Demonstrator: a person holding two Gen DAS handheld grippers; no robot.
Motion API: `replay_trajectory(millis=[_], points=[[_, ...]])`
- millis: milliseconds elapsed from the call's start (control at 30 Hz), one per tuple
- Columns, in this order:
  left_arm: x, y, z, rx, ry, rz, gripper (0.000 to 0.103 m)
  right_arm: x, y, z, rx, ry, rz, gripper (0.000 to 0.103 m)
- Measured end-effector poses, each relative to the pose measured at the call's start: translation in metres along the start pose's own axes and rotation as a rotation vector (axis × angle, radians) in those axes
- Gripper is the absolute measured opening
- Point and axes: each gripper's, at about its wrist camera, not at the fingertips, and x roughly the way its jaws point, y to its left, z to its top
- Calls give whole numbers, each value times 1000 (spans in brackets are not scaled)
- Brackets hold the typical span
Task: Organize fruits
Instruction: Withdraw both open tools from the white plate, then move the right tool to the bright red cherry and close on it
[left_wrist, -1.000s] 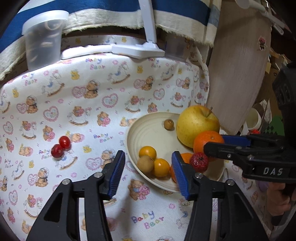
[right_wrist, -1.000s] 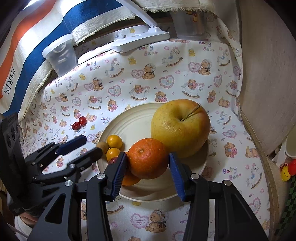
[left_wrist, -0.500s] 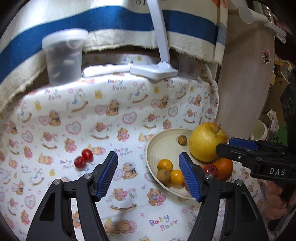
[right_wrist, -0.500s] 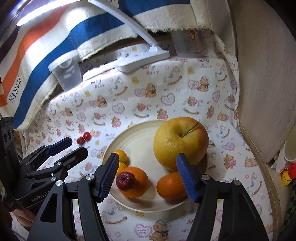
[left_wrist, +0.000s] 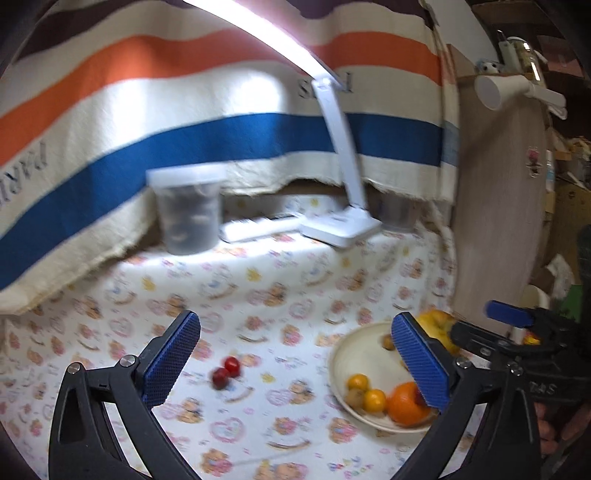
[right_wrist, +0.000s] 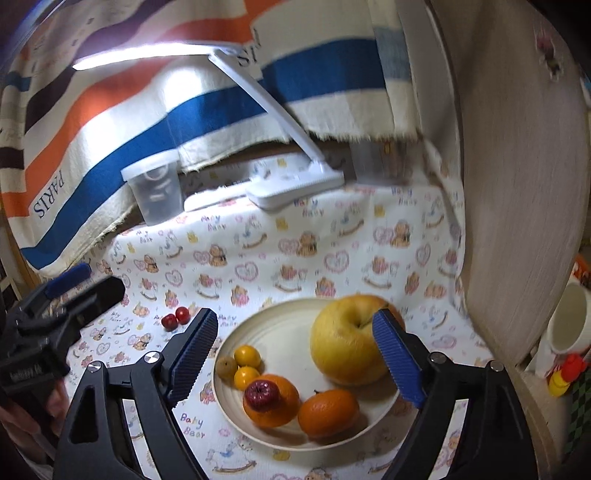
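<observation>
Fingers (left_wrist: 177, 363) of the left gripper (left_wrist: 295, 365) stand wide apart with nothing between the pads; the jaws have just been opening. Fingers (right_wrist: 397, 360) of the right gripper (right_wrist: 295, 356) are also spread, slightly less, likewise just opening, and empty: no pad touches any fruit.

Landmark: cream plate (right_wrist: 280, 332) on the bench, which is covered with a bear-print cloth (right_wrist: 332, 251).

On the plate: large yellow apple (right_wrist: 343, 343) at the back right; two oranges (right_wrist: 327, 411) at the front; a small dark-red fruit (right_wrist: 261, 395) sitting on top of the left orange; two small yellow-orange fruits (right_wrist: 246, 356) and a small brown fruit (right_wrist: 226, 365) at the left rim. The left wrist view shows one more small brown fruit (left_wrist: 387, 342) near the plate's middle.

Off the plate: two red cherry-like fruits (right_wrist: 176, 318), touching each other, lie on the cloth well to its left, between the two grippers in the right wrist view.

Open room: bare cloth behind and left of the plate. Bounds: a wooden board (right_wrist: 517, 184) stands close on the plate's right; behind it, at the bench's far edge, are a lamp base (right_wrist: 295, 184), a clear lidded tub (right_wrist: 155, 192) and a hanging striped cloth (right_wrist: 147, 110).

Right gripper fingers frame the plate from the near side, apple just by the right finger. Left wrist view is motion-blurred.
</observation>
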Motion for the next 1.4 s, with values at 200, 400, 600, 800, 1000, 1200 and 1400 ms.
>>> replay_trajectory(millis=[200,400,600,800,1000,1200,1400], points=[[-1,20,3,-45,-19,53,103,-5,10,-1,-44,-30,10,88],[-7,36,9,-81,-24,96,103,-4,9,-3,-34,-38,15,102],[-9,56,11,-130,-24,133,103,-3,10,-4,-34,-70,-1,102],[5,80,2,-148,8,181,103,-2,24,7,-71,-77,-48,102],[30,119,-19,-250,98,193,103,9,63,24,-109,-1,5,102],[54,147,-44,-386,203,152,97,42,85,47,89,76,94,102],[55,182,-56,-506,229,210,95,87,112,47,160,167,129,102]])
